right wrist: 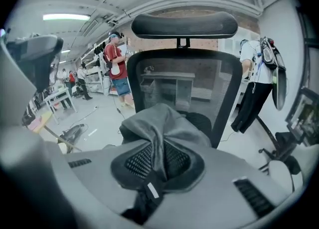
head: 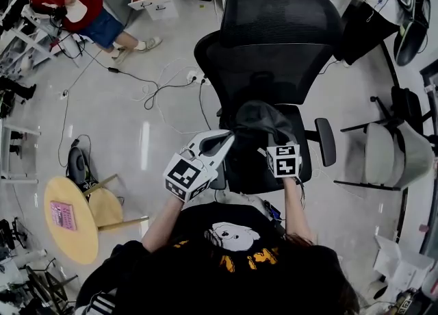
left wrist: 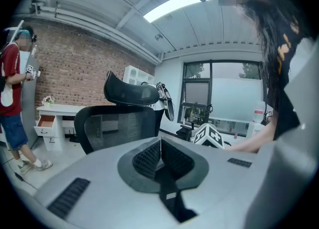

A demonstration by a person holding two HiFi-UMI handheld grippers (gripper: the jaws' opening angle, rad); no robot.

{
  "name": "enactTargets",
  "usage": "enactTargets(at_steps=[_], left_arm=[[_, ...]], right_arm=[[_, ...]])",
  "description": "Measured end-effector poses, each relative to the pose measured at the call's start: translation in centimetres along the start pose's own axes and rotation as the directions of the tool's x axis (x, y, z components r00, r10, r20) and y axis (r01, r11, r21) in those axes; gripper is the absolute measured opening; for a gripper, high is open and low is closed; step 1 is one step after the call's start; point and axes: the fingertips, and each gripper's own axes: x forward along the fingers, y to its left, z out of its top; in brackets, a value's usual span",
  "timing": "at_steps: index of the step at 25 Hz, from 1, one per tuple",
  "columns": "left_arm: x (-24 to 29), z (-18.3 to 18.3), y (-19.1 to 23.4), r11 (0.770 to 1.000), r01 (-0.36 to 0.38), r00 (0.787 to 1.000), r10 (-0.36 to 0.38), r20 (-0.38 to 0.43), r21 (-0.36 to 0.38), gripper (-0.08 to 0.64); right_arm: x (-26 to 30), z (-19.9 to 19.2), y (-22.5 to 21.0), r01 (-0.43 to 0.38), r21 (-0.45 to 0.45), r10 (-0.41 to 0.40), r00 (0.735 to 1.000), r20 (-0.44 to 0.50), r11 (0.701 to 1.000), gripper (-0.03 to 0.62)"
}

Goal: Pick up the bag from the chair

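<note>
Right hand-held gripper (right wrist: 158,159) is pinched on a fold of the grey bag (right wrist: 167,123), which sits mid-seat on the chair (head: 277,40) w/ fabric bunched toward the jaws (prob. ready to lift). Left hand-held gripper (left wrist: 160,154) has its jaws together on nothing, just left of the bag, likely spare.

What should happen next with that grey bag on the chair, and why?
Probably lift the right gripper straight up: its jaws are shut on a fold of the bag, which lies on the chair seat.

Grey bag (right wrist: 169,121) tight between the right tongs (right wrist: 158,159), black mesh chair (right wrist: 199,81) behind.
</note>
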Motion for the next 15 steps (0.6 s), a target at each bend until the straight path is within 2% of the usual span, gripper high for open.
enactTargets(at_steps=[5,15], left_arm=[[-1.7,-0.1,0.2,1.0,-0.009,1.0,0.009,0.005,0.003,0.009],[-5.3,0.1,0.0,1.0,0.012,0.999,-0.013,0.031,0.018,0.009]], right_arm=[[-3.2,0.6,1.4,0.004,0.024,-0.005,0.999,0.041,1.0,0.026],[-10.9,4.7,3.7,0.086,0.047,-0.093,0.979,0.181,0.995,0.026]])
